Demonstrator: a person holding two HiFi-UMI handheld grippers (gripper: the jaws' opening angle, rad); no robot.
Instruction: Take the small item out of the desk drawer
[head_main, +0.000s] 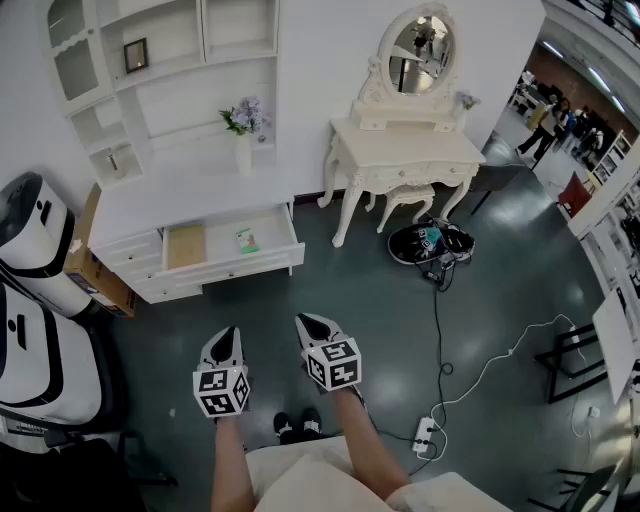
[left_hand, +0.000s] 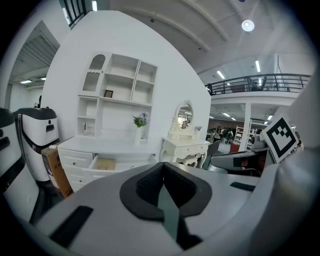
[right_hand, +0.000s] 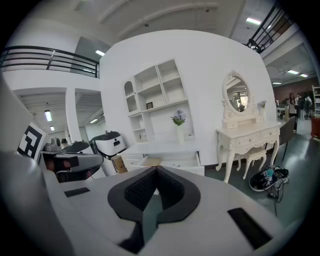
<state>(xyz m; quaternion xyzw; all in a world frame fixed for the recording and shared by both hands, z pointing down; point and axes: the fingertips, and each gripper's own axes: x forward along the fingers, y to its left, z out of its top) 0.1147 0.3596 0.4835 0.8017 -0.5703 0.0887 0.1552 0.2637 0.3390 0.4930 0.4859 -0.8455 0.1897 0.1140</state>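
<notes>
A white desk (head_main: 180, 195) stands against the wall with its wide drawer (head_main: 262, 262) pulled out. Inside the drawer lie a small green-and-white item (head_main: 247, 240) and a tan flat board (head_main: 186, 246). Both grippers hover over the dark floor, well short of the desk. My left gripper (head_main: 228, 334) and my right gripper (head_main: 306, 322) point toward the drawer, side by side. In the left gripper view my left gripper (left_hand: 161, 165) is shut and holds nothing. The right gripper (right_hand: 156, 169) is likewise shut and empty. The open drawer (right_hand: 167, 161) shows far beyond the jaws.
A vase of flowers (head_main: 245, 130) sits on the desk under white shelves (head_main: 165, 60). To the right are a dressing table with an oval mirror (head_main: 405, 150), a stool (head_main: 408, 198) and a dark bag (head_main: 430, 243). A cable and power strip (head_main: 427, 435) lie at right. White machines (head_main: 30, 250) and a cardboard box (head_main: 95, 272) are at left.
</notes>
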